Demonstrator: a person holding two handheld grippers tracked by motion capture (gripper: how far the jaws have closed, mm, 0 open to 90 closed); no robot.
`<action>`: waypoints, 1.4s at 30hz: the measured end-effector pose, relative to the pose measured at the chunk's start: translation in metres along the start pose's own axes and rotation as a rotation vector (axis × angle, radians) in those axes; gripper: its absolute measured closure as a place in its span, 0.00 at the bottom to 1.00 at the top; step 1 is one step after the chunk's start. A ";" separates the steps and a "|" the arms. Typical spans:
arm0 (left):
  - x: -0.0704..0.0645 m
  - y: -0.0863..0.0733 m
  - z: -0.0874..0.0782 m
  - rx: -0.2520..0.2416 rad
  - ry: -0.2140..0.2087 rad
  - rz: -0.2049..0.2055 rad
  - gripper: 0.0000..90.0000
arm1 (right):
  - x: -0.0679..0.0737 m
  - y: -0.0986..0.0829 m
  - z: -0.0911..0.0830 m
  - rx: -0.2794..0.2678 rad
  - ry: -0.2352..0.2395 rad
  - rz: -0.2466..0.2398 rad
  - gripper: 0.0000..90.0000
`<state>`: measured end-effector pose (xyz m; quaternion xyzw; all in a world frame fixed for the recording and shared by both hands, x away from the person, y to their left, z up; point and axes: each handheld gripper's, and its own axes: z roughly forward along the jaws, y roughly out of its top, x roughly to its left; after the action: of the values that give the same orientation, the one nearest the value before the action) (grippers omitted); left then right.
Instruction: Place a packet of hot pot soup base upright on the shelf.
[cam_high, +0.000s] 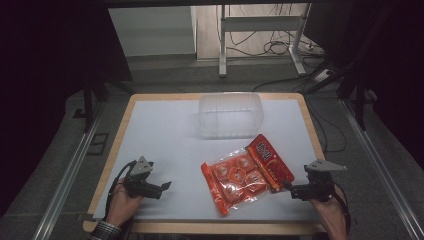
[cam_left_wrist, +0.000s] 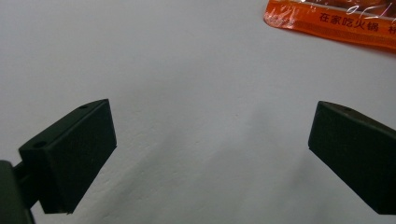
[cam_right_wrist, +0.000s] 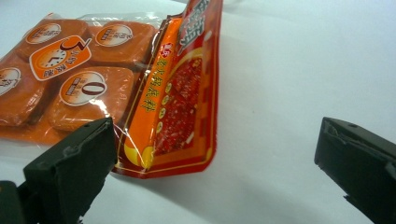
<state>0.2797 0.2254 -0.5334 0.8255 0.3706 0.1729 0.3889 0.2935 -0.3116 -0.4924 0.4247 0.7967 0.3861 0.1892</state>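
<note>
High view: orange snack packet (cam_high: 247, 172) lies flat on the white table sheet (cam_high: 165, 135), near the person's side and right of centre, with a clear plastic tub (cam_high: 231, 115) standing well behind it toward the far edge. Right gripper (cam_high: 290, 189) sits just beside the packet's near right corner; right gripper view shows its jaws spread wide with nothing between them, one jaw right at the packet's (cam_right_wrist: 173, 93) raised red flap, and whether it brushes the film is hard to tell from that angle. Left gripper (cam_high: 167, 185) rests low on the sheet to the packet's left, apart from it; left gripper view shows its jaws equally wide and empty, bare sheet between them, an orange strip of the packet (cam_left_wrist: 331, 23) at the top right. Judged step: approach, grasp not yet made. Next move likely calls for sliding the right gripper forward so the lifted flap falls between the jaws, then closing on the thin edge rather than the lumpy middle. Room is generous: open sheet on the left, front and right of the packet, a clear lane back to the tub. The table's near edge runs close under both hands.
</note>
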 end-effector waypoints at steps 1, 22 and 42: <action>0.000 0.000 0.000 -0.003 0.001 0.000 0.00 | -0.001 0.000 0.000 0.001 0.003 0.005 0.00; -0.001 0.000 0.000 0.003 -0.001 0.011 0.00 | -0.001 -0.001 0.006 0.015 0.015 -0.011 0.00; -0.002 0.001 0.000 0.012 0.005 0.016 0.00 | 0.003 0.011 0.011 -0.002 -0.006 -0.049 0.00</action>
<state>0.2791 0.2235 -0.5331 0.8305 0.3659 0.1757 0.3815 0.3042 -0.3000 -0.4903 0.4059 0.8061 0.3806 0.2015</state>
